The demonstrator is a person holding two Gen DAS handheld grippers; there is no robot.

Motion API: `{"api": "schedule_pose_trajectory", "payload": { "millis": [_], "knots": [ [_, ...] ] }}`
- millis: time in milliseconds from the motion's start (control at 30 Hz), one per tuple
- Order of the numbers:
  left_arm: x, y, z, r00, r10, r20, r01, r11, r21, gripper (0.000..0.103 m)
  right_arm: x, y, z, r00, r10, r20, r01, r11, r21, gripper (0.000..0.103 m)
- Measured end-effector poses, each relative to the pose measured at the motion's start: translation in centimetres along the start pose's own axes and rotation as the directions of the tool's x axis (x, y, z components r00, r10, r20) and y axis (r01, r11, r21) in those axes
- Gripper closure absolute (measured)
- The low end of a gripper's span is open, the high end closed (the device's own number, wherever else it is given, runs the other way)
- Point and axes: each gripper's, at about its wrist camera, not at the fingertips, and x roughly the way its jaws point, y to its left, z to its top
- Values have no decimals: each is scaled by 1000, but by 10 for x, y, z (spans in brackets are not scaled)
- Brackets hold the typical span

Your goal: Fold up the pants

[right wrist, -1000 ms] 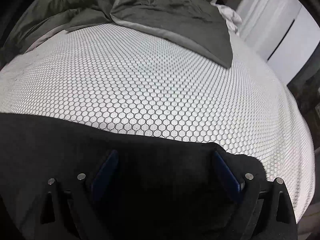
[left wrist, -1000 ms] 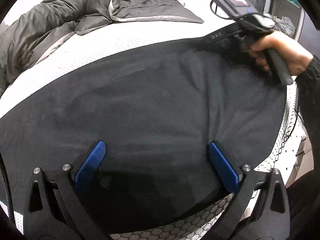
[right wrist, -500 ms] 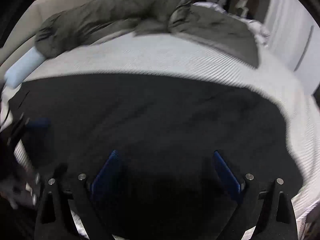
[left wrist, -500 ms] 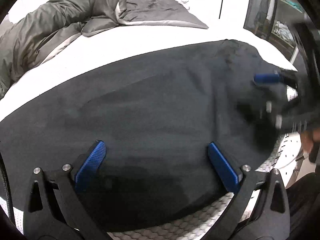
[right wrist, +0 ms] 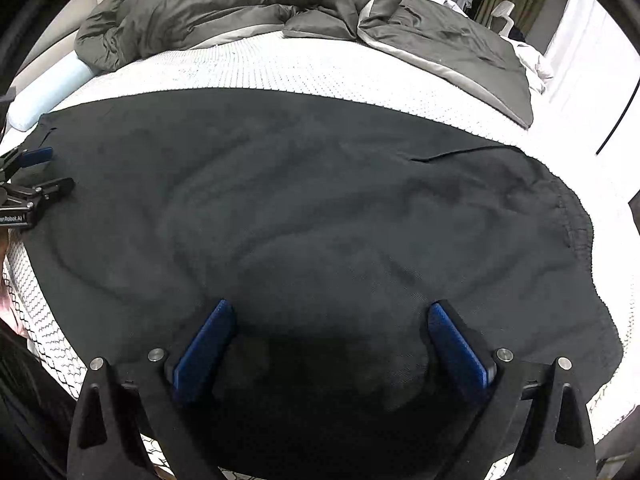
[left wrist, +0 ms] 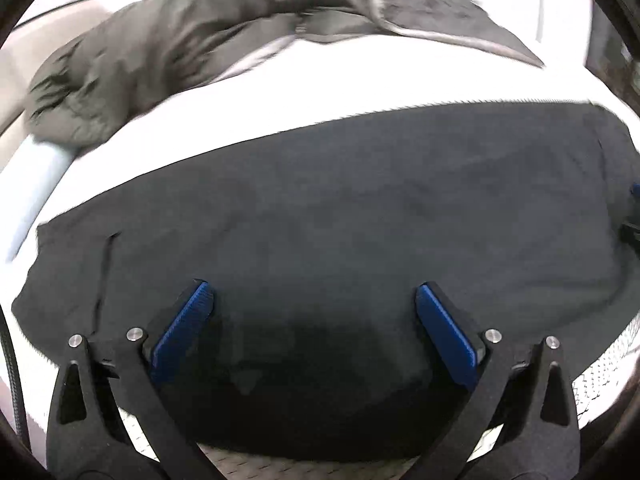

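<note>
The black pants [right wrist: 320, 208] lie spread flat across the white honeycomb-textured bed cover [right wrist: 304, 72], filling the middle and lower part of both wrist views; the waistband end sits at the right of the right wrist view, with what looks like a pocket slit near the upper right of the cloth. Both tongs stand wide apart with nothing between the blue pads: the right gripper [right wrist: 332, 336] at the bottom centre of its own view, over the near edge of the cloth, and the left gripper [left wrist: 314, 328] likewise over the near edge in its view (it also shows at the far left edge of the right wrist view, beside the leg end).

The main risk, as I judge it, is a pinch that catches only the top layer, so the fold drags one layer and leaves the other bunched. The soft ripples across the middle could be folded in as creases. A grab too deep might also nip the bed cover. The grey duvet [right wrist: 248, 4] heaped along the top of the frame lies well apart from the pants.
</note>
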Motion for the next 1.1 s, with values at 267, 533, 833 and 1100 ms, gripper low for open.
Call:
{"api": "schedule_pose_trajectory", "payload": {
  "millis": [267,533,833,1100],
  "knots": [
    [-24,-38,5,971,-225,84,211,966,148,4,-35,58,37,970,116,213,-123,992,24,4],
    [16,-34,44,988,-156,-23,157,985,65,4,26,86,103,994,70,88,-73,997,38,4],
    [43,13,35,992,-95,-88,99,994,46,4,68,91,116,998,-15,-66,12,999,-41,4],
    [30,73,10,998,-33,-49,34,999,15,1,68,32,109,989,-125,-79,131,988,77,3]
  ]
}}
